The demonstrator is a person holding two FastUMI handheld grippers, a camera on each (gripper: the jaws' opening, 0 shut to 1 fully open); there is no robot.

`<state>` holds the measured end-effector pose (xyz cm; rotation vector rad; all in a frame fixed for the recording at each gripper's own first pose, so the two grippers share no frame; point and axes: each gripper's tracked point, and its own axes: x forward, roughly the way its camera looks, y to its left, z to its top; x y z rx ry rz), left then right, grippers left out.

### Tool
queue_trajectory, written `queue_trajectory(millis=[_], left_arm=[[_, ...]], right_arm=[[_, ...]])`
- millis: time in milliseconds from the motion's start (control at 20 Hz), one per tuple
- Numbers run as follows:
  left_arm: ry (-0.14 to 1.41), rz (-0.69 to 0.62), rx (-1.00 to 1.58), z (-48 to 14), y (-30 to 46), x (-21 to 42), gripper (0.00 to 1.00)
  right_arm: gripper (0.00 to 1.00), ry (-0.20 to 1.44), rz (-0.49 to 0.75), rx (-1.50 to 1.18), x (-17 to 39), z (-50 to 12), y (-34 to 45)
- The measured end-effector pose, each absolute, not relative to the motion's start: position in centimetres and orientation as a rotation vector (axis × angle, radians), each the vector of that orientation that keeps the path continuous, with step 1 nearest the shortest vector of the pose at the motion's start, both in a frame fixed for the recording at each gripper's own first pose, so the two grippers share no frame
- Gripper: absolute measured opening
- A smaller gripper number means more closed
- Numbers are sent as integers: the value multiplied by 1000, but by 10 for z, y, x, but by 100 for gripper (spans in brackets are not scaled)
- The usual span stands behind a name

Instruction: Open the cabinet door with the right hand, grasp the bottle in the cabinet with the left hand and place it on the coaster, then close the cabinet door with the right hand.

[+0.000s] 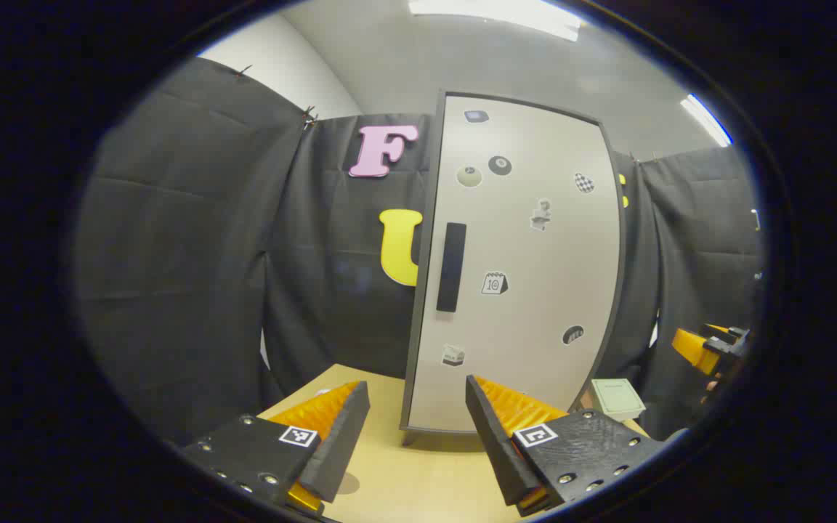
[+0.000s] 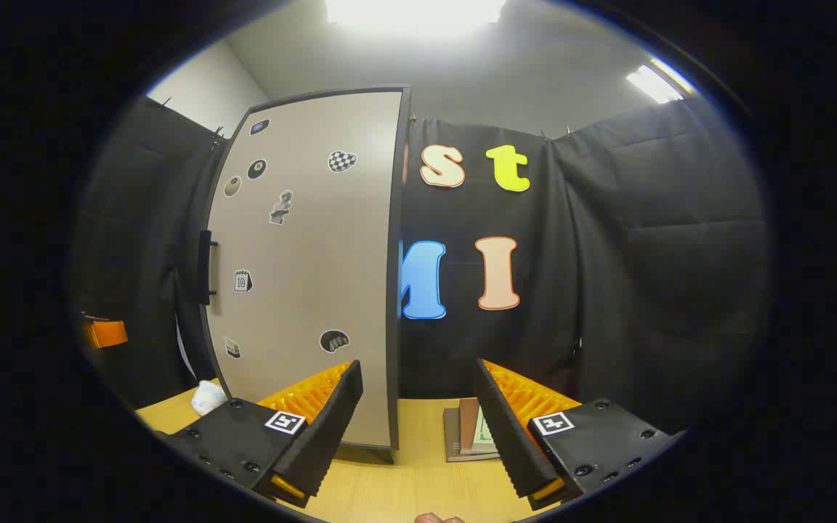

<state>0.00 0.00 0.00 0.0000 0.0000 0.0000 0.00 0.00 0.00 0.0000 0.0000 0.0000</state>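
Left gripper (image 1: 417, 428) is spread wide with nothing between the fingers, just hanging over the table (image 1: 418, 479) and aimed pretty much straight at the cabinet (image 1: 527, 290). In the left gripper view the door (image 1: 535, 240) is flat against the cabinet, closed, and its dark vertical handle (image 1: 451, 267) sits near the left edge, above and slightly right of the gap between the fingers. The cabinet stands on the table a little way ahead of the fingertips, not touching them.

Right gripper (image 2: 418, 428) is the same deal: fingers apart, gripping nothing, hovering over the table (image 2: 404, 487). In the right gripper view it's lined up with the right edge of the cabinet (image 2: 309, 276), so the handle (image 2: 206, 266) ends up way off to the left of it, well apart from the fingers. The left finger overlaps the cabinet's bottom corner in that view, but I can't tell if it's actually touching.

Other stuff: in the left gripper view a small pale square thing, maybe the coaster (image 1: 617, 397), lies on the table just right of the cabinet, and the other gripper (image 1: 709, 347) pokes in at the far right. In the right gripper view there's a small stack of books (image 2: 471, 434) on the table between the fingers, and a crumpled white thing (image 2: 209, 396) left of the cabinet.

The bottle isn't visible with the door closed.
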Motion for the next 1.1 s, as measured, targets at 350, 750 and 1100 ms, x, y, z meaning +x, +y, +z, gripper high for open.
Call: queue_trajectory(millis=[350, 750, 1100], left_arm=[[1, 93, 2, -2, -2, -25, 82], [-15, 14, 22, 4, -3, -4, 81], [-18, -64, 78, 7, 31, 13, 81]], right_arm=[[97, 21, 71, 36, 8, -8, -20], [96, 57, -15, 77, 2, -11, -25], [95, 46, -57, 93, -1, 7, 16]])
